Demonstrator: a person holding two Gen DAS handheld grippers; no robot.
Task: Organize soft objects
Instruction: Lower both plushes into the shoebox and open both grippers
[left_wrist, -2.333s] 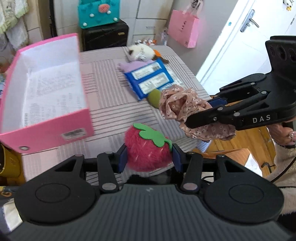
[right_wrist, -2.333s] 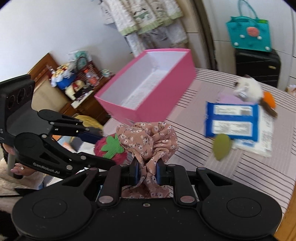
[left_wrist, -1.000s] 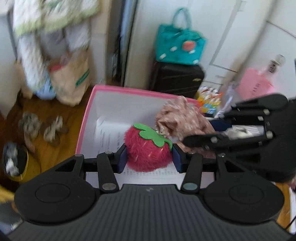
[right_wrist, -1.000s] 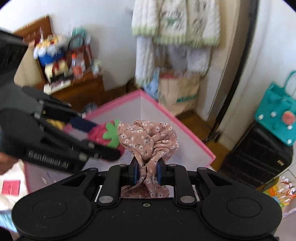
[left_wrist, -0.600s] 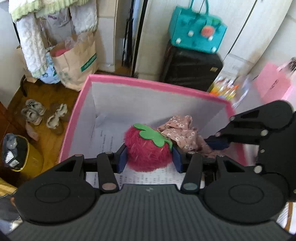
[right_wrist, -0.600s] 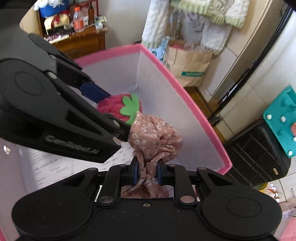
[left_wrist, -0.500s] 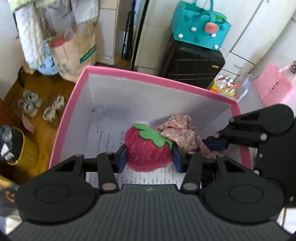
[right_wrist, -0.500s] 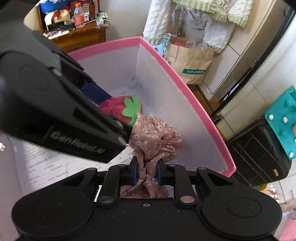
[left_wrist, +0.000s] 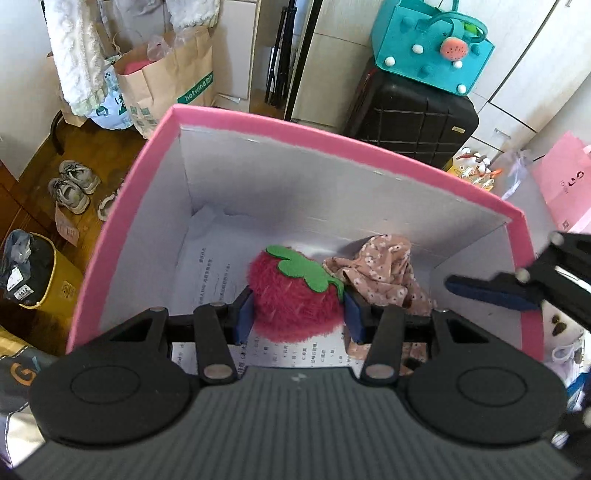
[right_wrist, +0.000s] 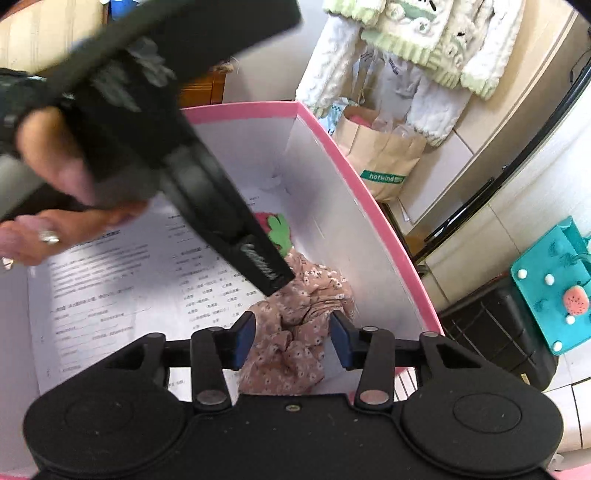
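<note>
Inside pink box — left claw grips strawberry plush, right claw released over scrunchie.

Pink box, interior from above. Printed paper lining the floor lies bare toward 9 and 10 o'clock of the plush strawberry, giving open passage down that side to the far corner. At 3 o'clock the floral fabric scrunchie touches the strawberry and fills the corner against the far and right walls. The left gripper straddles the strawberry, blocking the near floor. The right gripper, jaws apart, brackets the scrunchie; in its view the left gripper's body crosses from 10 o'clock, closing the overhead route there.
</note>
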